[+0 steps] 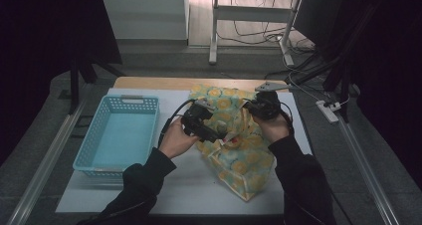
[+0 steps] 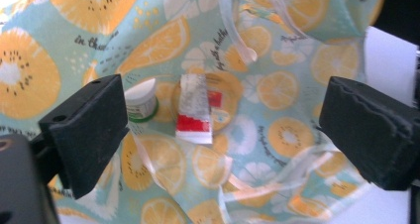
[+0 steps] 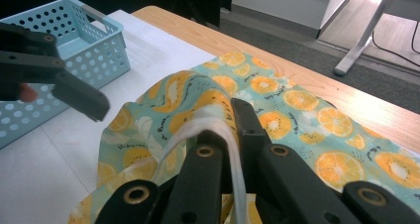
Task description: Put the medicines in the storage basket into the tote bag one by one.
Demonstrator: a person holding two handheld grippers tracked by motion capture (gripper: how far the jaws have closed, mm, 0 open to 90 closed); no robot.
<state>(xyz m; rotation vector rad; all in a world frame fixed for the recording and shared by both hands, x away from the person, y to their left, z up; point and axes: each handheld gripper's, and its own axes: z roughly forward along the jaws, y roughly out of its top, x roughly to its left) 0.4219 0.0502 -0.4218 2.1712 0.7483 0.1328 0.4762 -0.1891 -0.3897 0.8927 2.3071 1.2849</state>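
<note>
Near the tabletop's far edge, right gripper [image 3: 225, 130] clamps the bag [image 1: 239, 155] handle [image 3: 218, 122]; left gripper [image 2: 218, 125], jaws apart, must grab the tube [image 2: 194, 110] inside.

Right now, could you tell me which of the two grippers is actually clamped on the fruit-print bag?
The right gripper: its jaws are shut on the fruit-print bag, pinching its white strap and fabric. The left gripper stands open above the bag, touching nothing.

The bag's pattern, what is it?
Orange and kiwi slices on pale teal bag, clearest in the left gripper view.
</note>
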